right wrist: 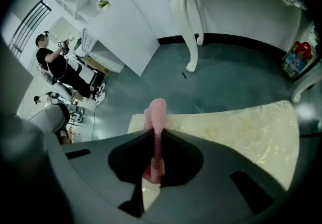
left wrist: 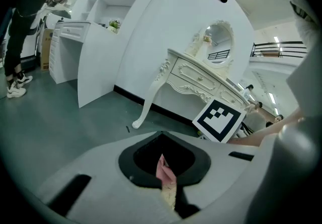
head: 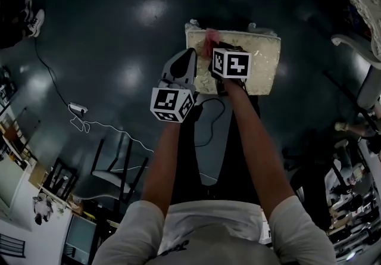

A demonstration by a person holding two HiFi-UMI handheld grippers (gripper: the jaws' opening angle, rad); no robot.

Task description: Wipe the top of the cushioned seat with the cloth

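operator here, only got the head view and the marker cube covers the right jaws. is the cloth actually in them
observer: Yes. In the right gripper view the right gripper has its jaws shut on the pink cloth, which sticks up past the tips.
operator: ok, is it over the seat or off the edge
observer: Over it. That view shows the cushioned seat just beyond the tips, close to one of its corners.
operator: left one holding anything
observer: Unclear. The left gripper has its jaws close together with a sliver of pink between them. I cannot tell whether it is pinched.
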